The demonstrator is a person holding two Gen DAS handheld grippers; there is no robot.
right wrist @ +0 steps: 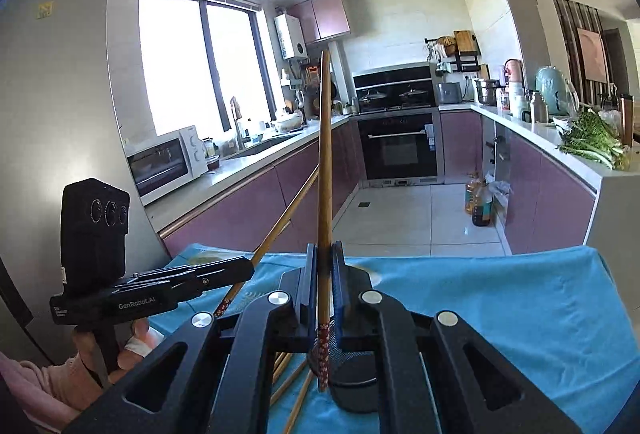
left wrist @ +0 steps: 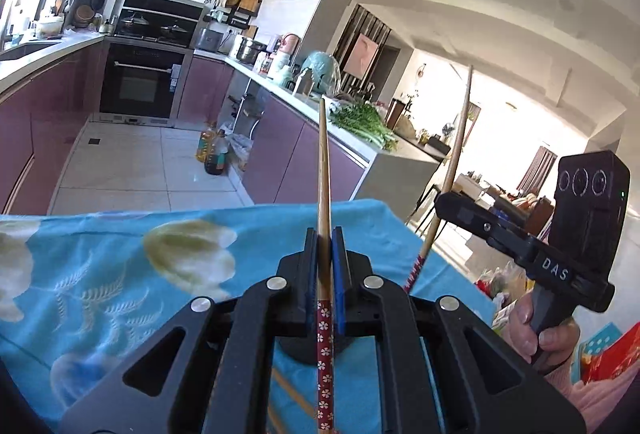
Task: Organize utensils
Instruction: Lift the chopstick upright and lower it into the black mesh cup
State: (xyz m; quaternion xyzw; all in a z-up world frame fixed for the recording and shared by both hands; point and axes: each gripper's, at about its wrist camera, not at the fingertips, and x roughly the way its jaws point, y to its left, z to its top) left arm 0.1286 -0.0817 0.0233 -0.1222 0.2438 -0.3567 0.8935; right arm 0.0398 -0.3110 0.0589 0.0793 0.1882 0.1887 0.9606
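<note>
My left gripper [left wrist: 325,238] is shut on a wooden chopstick [left wrist: 323,169] with a red flowered handle, held upright above the blue flowered cloth [left wrist: 120,274]. My right gripper [right wrist: 325,254] is shut on a matching chopstick [right wrist: 325,153], also upright. Each gripper shows in the other's view: the right one [left wrist: 446,203] with its chopstick [left wrist: 460,129] at the right, the left one [right wrist: 244,268] with its chopstick [right wrist: 280,218] at the left. A dark round holder [right wrist: 356,382] sits under the right gripper, and more chopsticks [right wrist: 292,382] lie on the cloth beside it.
The cloth-covered table [right wrist: 520,314] ends just ahead of both grippers. Beyond is a kitchen with purple cabinets [right wrist: 248,201], an oven [right wrist: 400,149], oil bottles [right wrist: 478,201] on the floor and greens [left wrist: 364,121] on the counter. A fridge [right wrist: 60,113] stands left.
</note>
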